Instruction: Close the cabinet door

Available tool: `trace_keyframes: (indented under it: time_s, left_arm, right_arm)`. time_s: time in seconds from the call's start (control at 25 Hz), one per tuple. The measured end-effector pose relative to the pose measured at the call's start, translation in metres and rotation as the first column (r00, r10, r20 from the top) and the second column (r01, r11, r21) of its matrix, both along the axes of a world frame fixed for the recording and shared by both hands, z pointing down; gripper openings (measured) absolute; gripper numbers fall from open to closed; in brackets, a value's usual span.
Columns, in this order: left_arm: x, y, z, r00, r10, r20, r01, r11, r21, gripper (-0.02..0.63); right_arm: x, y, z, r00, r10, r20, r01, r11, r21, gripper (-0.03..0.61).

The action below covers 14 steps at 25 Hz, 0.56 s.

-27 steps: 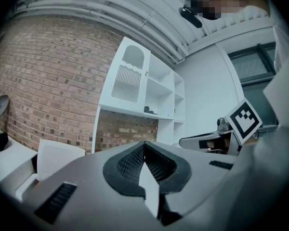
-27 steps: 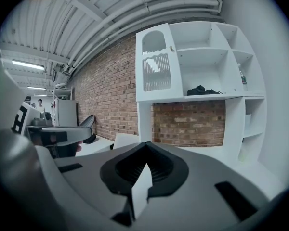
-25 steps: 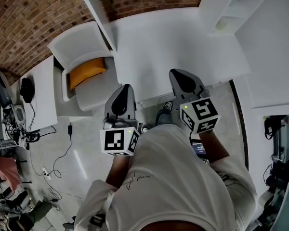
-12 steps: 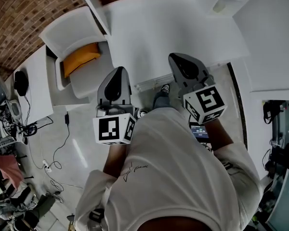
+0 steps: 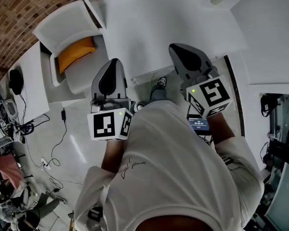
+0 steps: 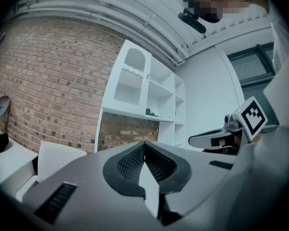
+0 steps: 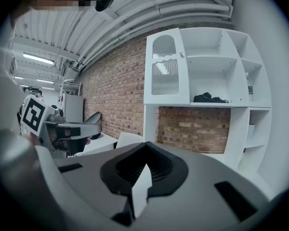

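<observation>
Holding both grippers at chest height, just ahead of the white shirt point(image 5: 173, 167). Left gripper point(image 5: 112, 67): jaws closed together, nothing between them. Right gripper point(image 5: 178, 52): same, jaws together and empty. They sit side by side and apart, tips toward 12 o'clock, neither touching anything. White tabletop point(image 5: 149, 28) lies just past the tips. White chair point(image 5: 62, 30) with orange cushion point(image 5: 76, 52) sits at 10 o'clock in the head view, beside the table. Shelf unit point(image 7: 216, 71) is further out, well clear of both grippers, at 1 o'clock in the head view. Cabinet door point(image 7: 164, 69) has an arched ribbed-glass panel and sits at the unit's upper left. In the left gripper view it stands angled off the shelf front. Dark item point(image 7: 209, 98) lies on the shelf right of the door. Brick wall point(image 7: 115, 85) is behind.
</observation>
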State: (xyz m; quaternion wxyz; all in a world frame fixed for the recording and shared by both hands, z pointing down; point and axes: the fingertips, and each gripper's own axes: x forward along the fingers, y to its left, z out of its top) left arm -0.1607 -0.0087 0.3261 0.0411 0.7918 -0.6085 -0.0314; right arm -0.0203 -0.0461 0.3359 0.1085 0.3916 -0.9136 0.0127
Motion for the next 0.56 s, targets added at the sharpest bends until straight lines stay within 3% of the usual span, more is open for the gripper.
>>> trace_keyframes:
  time_s: [0.56]
  left_arm:
    - [-0.012, -0.001, 0.006, 1.000, -0.006, 0.001, 0.006, 1.000, -0.013, 0.017]
  right_arm:
    - [-0.012, 0.002, 0.004, 0.999, 0.001, -0.034, -0.001, 1.000, -0.002, 0.023]
